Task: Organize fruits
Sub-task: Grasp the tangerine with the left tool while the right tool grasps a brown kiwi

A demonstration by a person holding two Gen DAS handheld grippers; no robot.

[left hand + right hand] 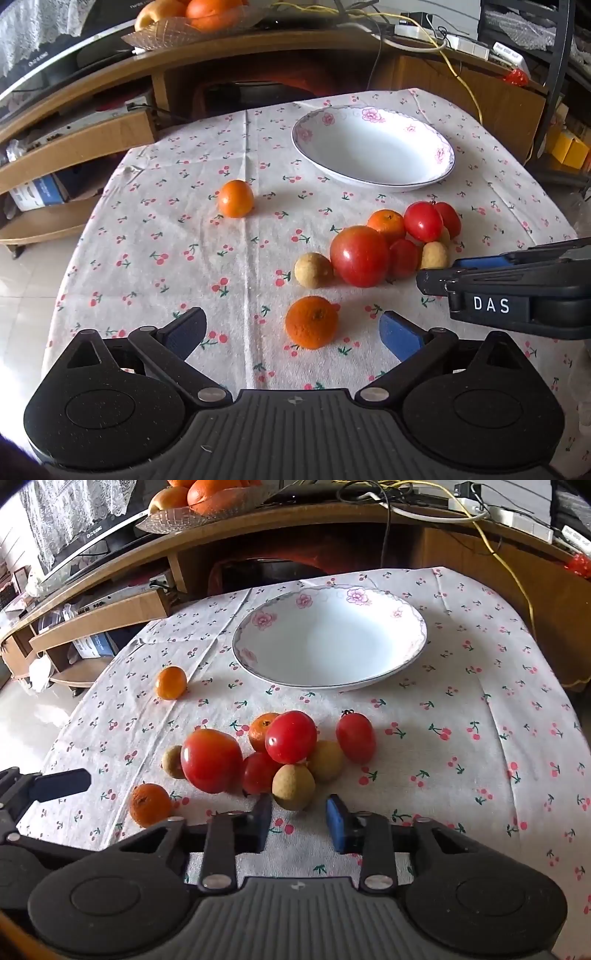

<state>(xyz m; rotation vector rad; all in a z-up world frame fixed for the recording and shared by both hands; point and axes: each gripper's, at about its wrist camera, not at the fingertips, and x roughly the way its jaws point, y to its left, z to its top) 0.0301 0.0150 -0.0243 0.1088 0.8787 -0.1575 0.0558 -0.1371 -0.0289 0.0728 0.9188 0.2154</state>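
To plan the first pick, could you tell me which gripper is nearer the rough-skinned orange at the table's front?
Left. The left gripper is open around the rough-skinned orange; the right gripper is off to its right, facing a brown fruit.

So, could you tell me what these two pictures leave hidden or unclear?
- Left wrist view: third small tan fruit, mostly behind a red tomato.
- Left wrist view: right gripper, cut off by the frame edge; its opening is unclear.
- Right wrist view: glass fruit dish on the shelf, cropped by the top edge.
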